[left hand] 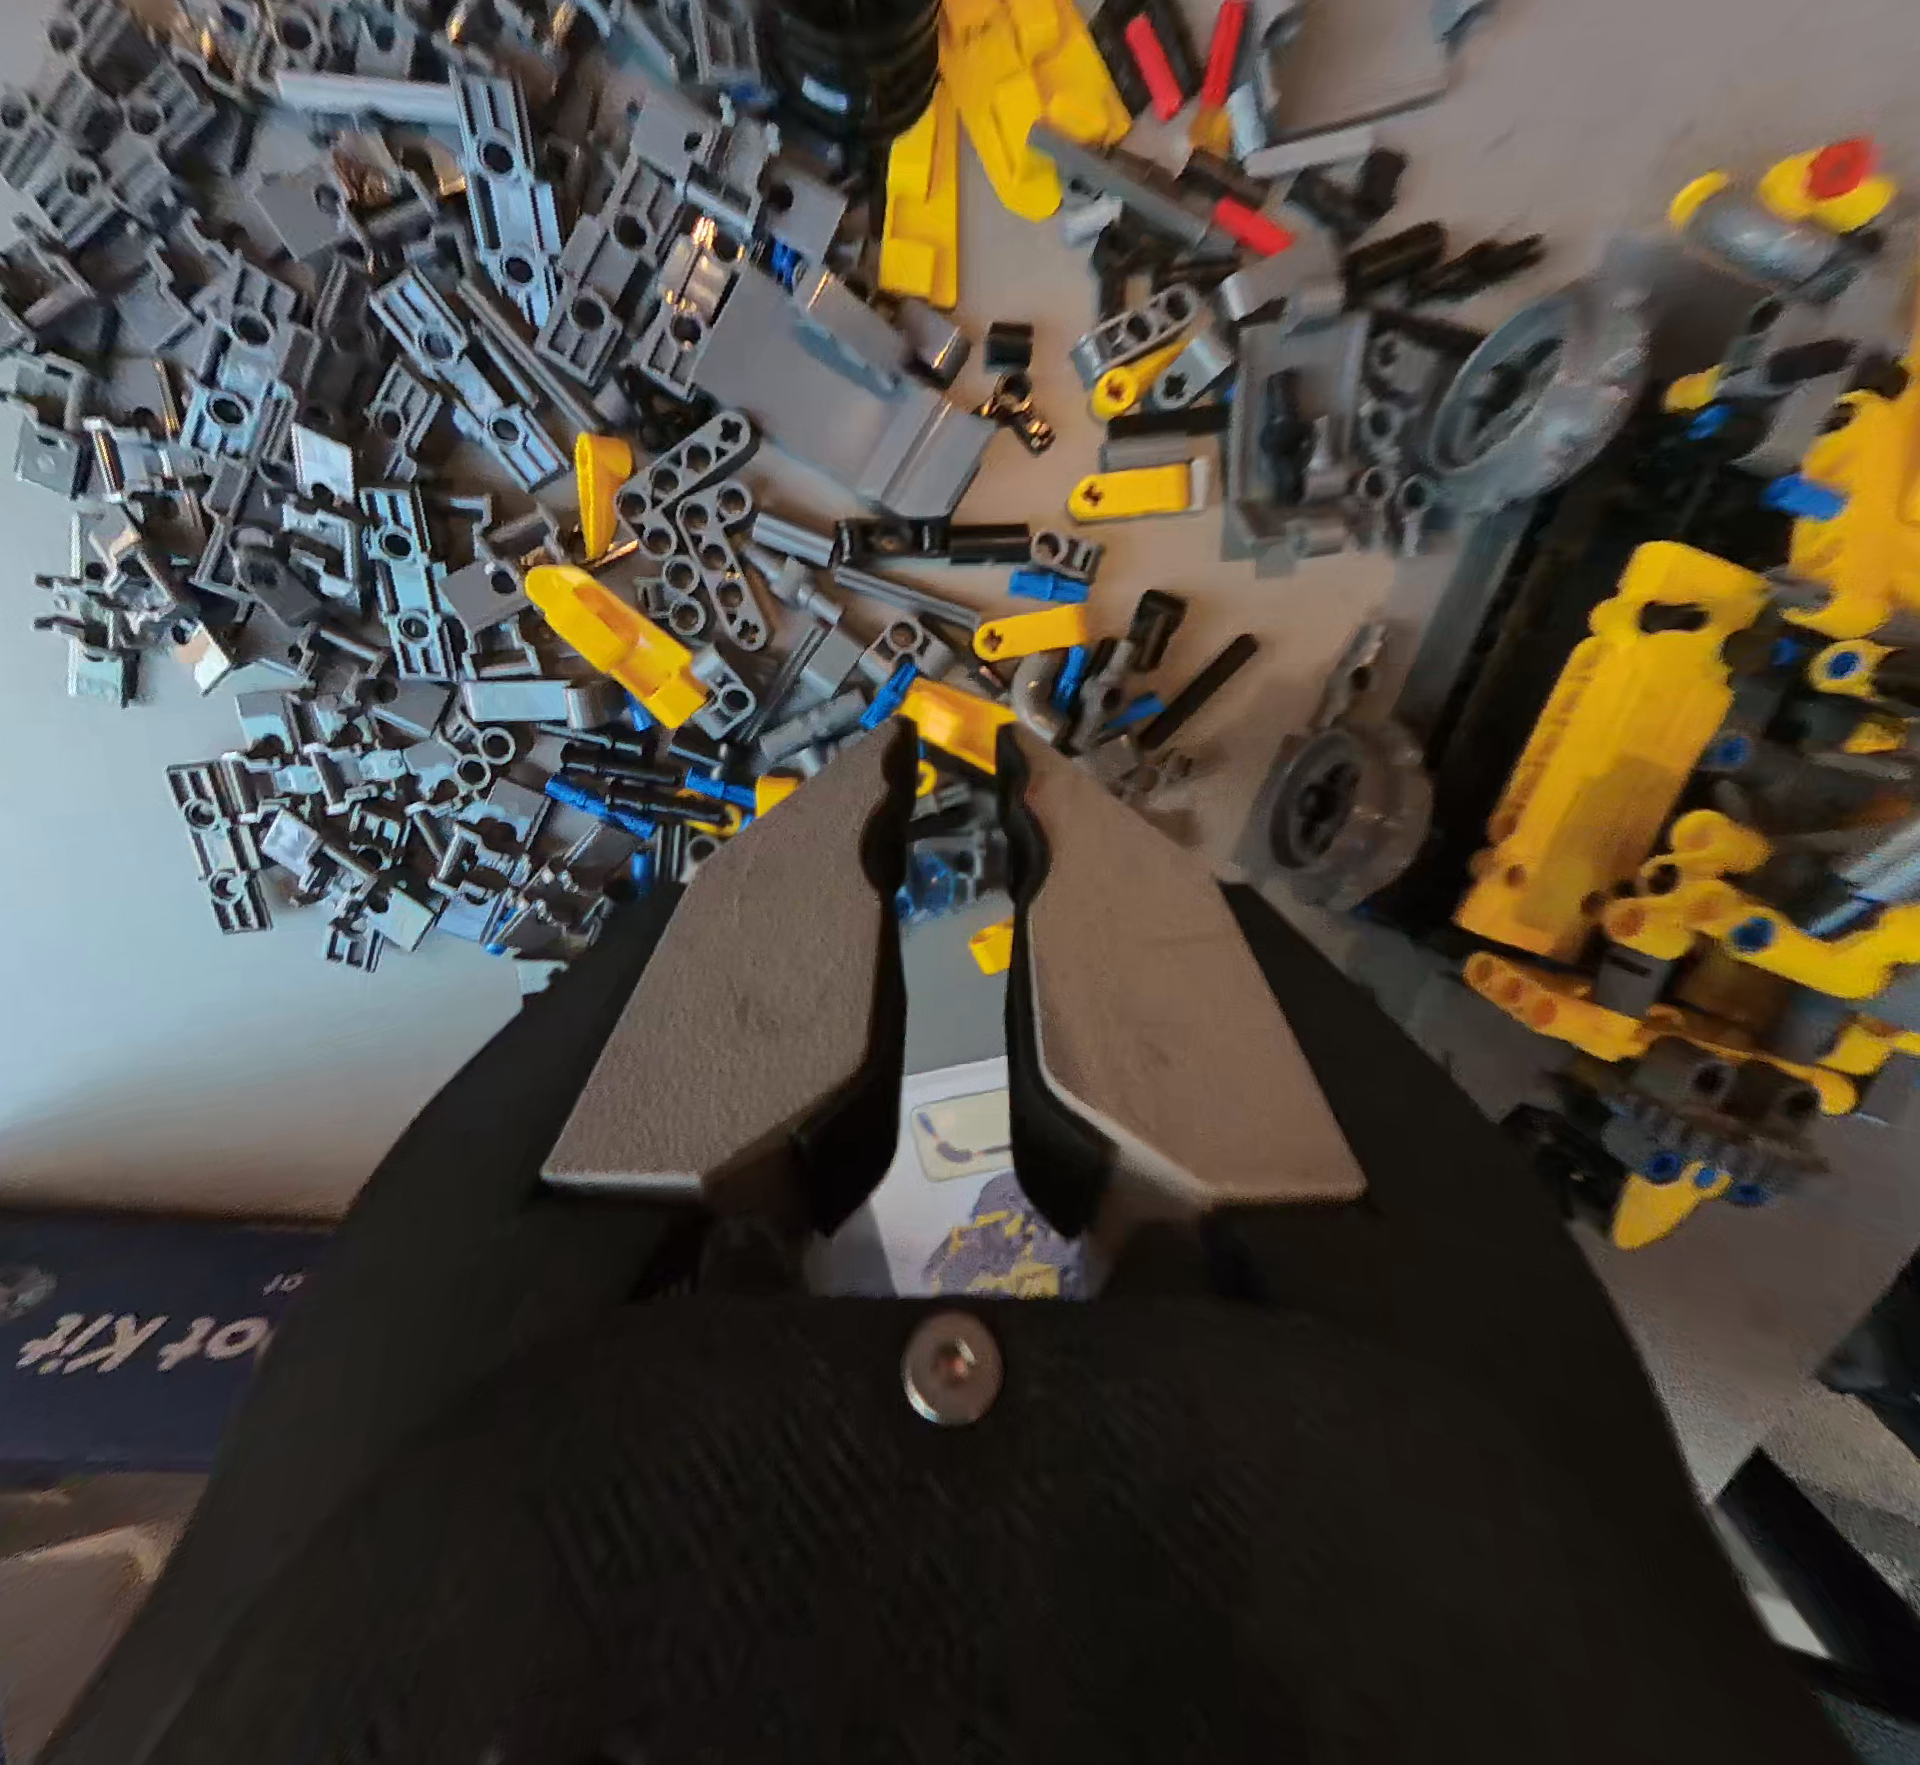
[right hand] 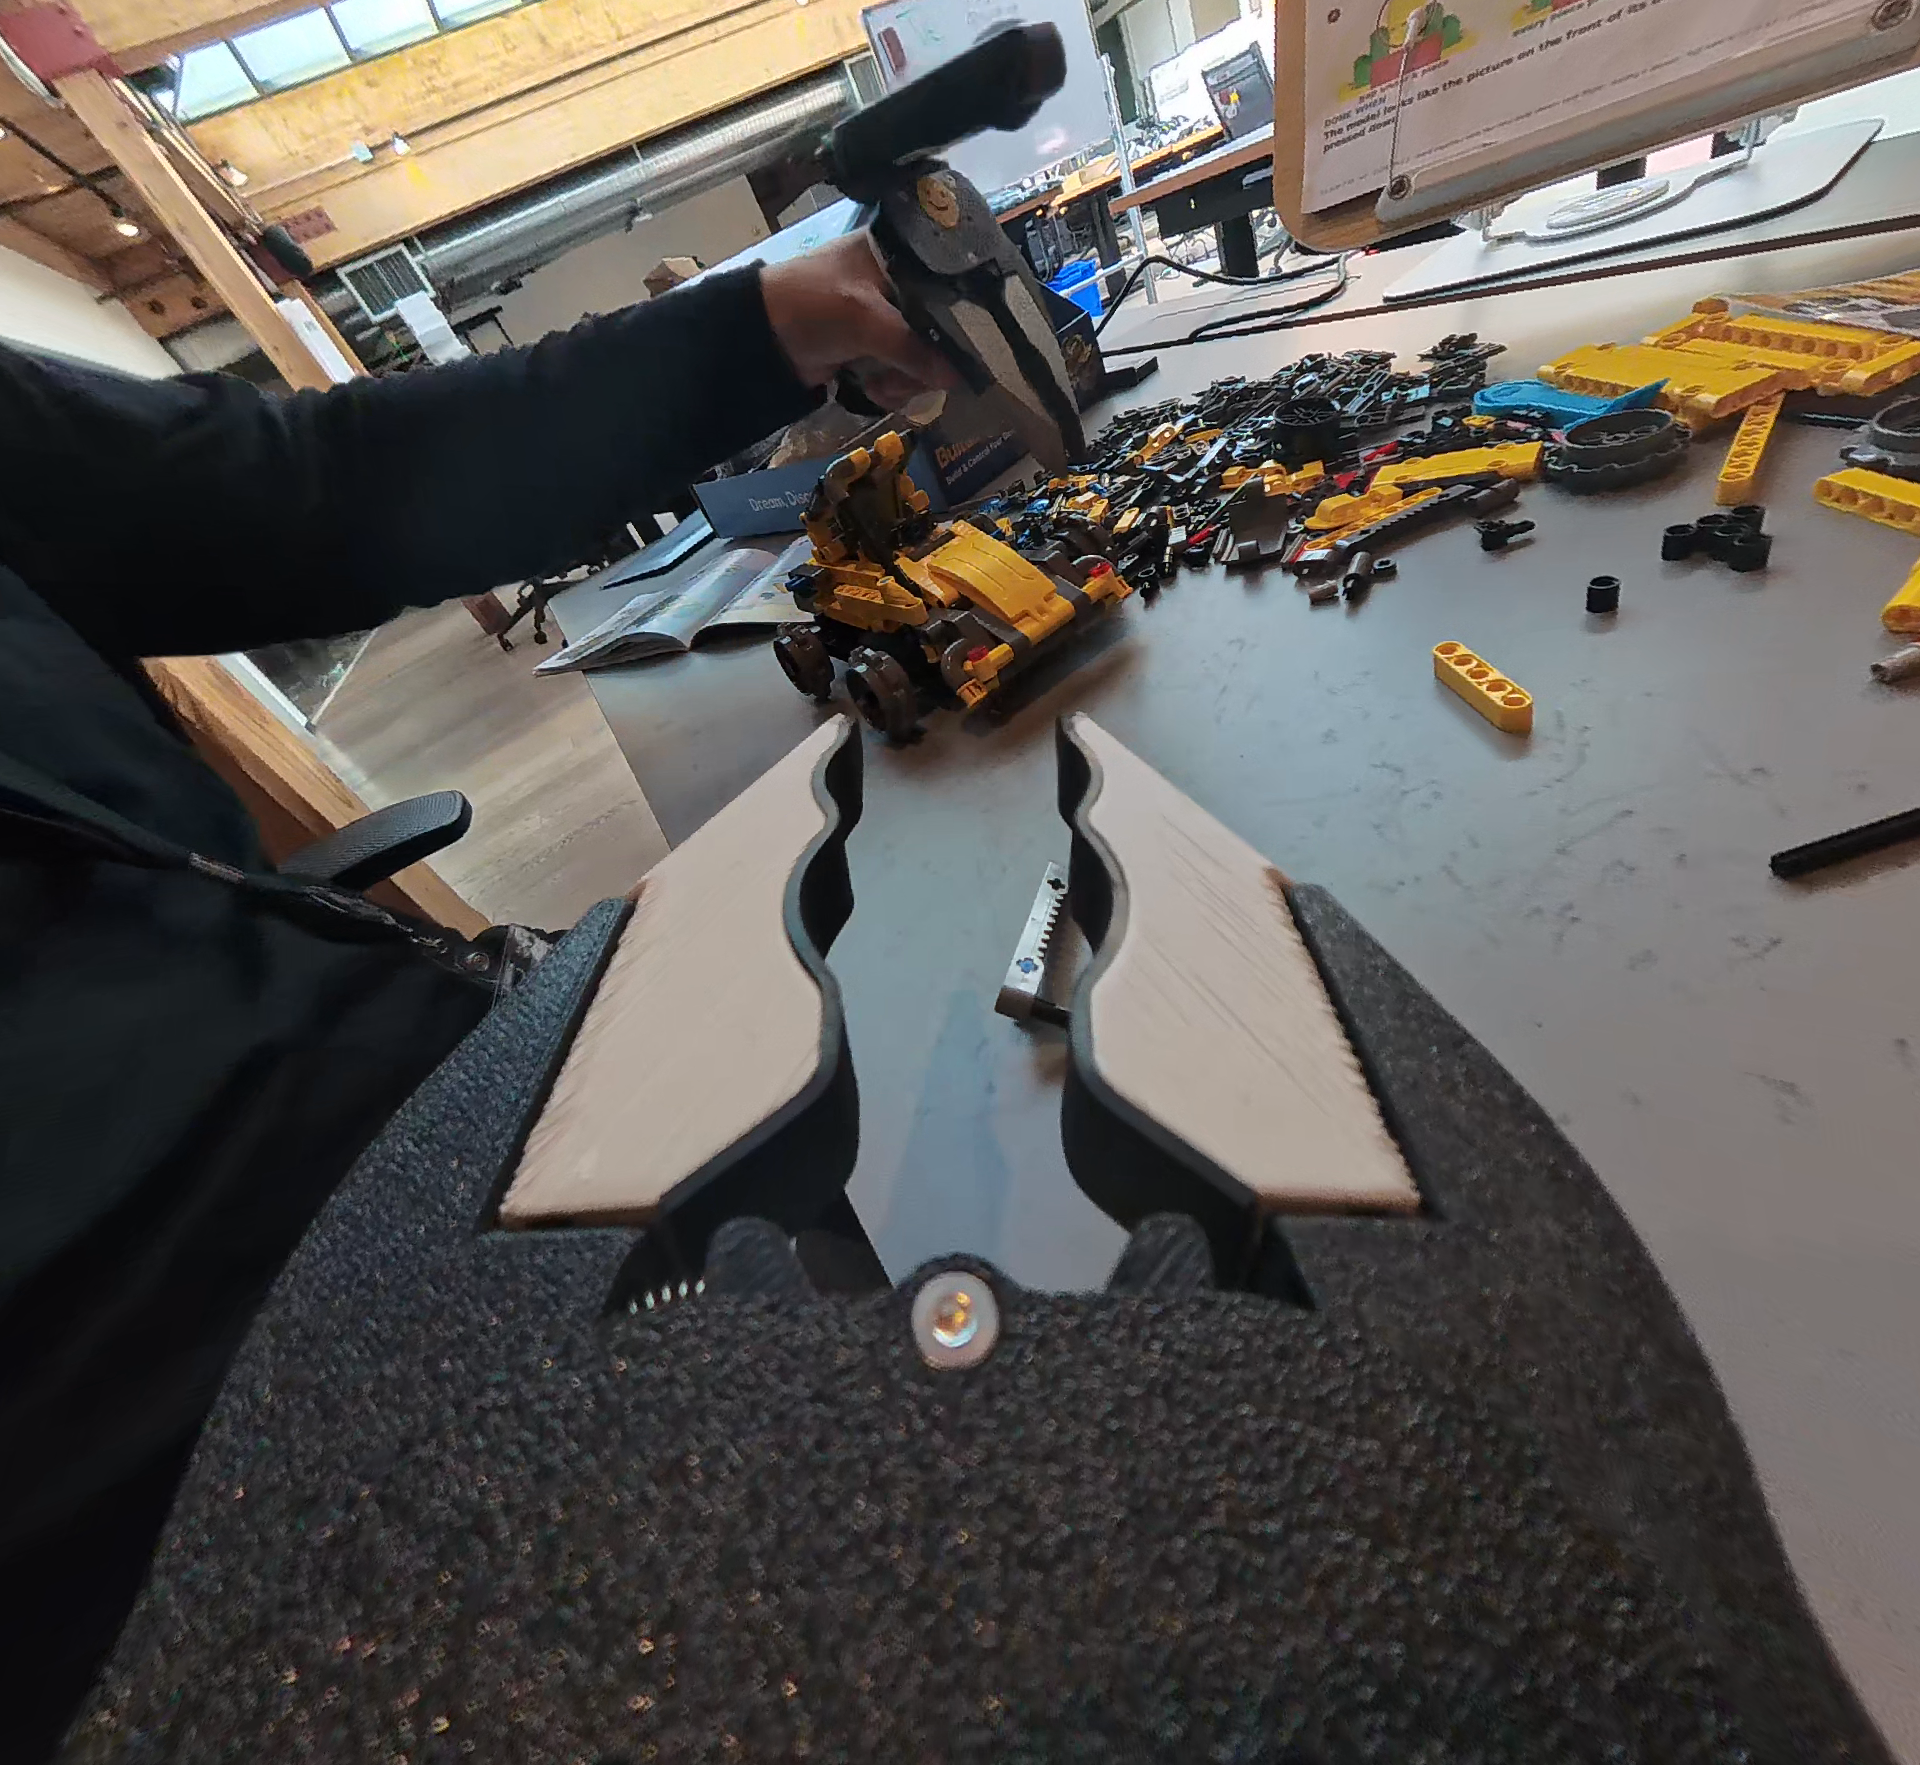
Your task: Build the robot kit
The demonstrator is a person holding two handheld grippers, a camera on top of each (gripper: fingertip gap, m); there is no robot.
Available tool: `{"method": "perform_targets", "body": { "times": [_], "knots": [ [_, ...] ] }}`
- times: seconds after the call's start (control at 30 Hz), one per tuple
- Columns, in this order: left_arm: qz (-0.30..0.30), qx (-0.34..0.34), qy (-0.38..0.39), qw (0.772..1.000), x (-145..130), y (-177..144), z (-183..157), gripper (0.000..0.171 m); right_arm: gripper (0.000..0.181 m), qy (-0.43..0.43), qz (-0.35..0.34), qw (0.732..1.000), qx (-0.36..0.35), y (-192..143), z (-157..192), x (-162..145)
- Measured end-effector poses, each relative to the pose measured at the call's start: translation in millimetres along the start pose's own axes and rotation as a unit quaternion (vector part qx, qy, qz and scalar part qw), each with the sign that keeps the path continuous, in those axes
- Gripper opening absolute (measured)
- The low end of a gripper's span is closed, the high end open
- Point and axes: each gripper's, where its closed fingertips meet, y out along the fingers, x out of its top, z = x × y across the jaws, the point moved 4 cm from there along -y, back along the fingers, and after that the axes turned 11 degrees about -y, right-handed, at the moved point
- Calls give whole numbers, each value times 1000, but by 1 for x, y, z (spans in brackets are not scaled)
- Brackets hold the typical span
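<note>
Your right hand-held gripper (right hand: 958, 739) hangs low over the desk (right hand: 1455, 936), jaws wide and empty, a grey toothed bar (right hand: 1036, 936) lying between its fingers. Beyond sits the yellow vehicle model (right hand: 940, 588). Your left hand-held gripper (left hand: 956, 744) points down, narrowly parted and empty, just above a yellow piece (left hand: 951, 716) in the loose-parts pile (left hand: 436, 427).

Left gripper (left hand: 956, 739) points down over loose gray, black and yellow building pieces (left hand: 665, 562), jaws slightly apart, empty, tips just above a yellow piece (left hand: 951, 713). Right gripper (right hand: 958, 749) hangs low over the tabletop (right hand: 1455, 884), jaws wide, empty (gray toothed rack piece (right hand: 1034, 936) beneath), w/ half-built yellow vehicle (right hand: 935, 603) ahead.
</note>
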Motion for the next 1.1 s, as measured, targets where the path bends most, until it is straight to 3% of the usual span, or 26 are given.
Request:
{"method": "perform_targets", "body": {
  "times": [0.1, 0.27, 0.6, 0.87, 1.1],
  "knots": [
    [40, 8, -14, 999, -10, 8, 10, 12, 36, -2, 0, 1000, 2, 0, 1, 0],
    [34, 7, -22, 999, -9, 9, 14, 12, 36, -1, -2, 1000, 4, 0, 1, 0],
    [78, 41, 0, 996, -13, 17, 17, 13, 35, -2, -4, 1000, 5, 0, 1, 1],
    [73, 36, 2, 997, -13, 16, 16, 5, 35, -2, -6, 1000, 6, -1, 2, 1],
    [61, 25, -11, 998, -10, 14, 20, 15, 35, 0, -8, 1000, 9, -2, 2, 1]
  ]
}}
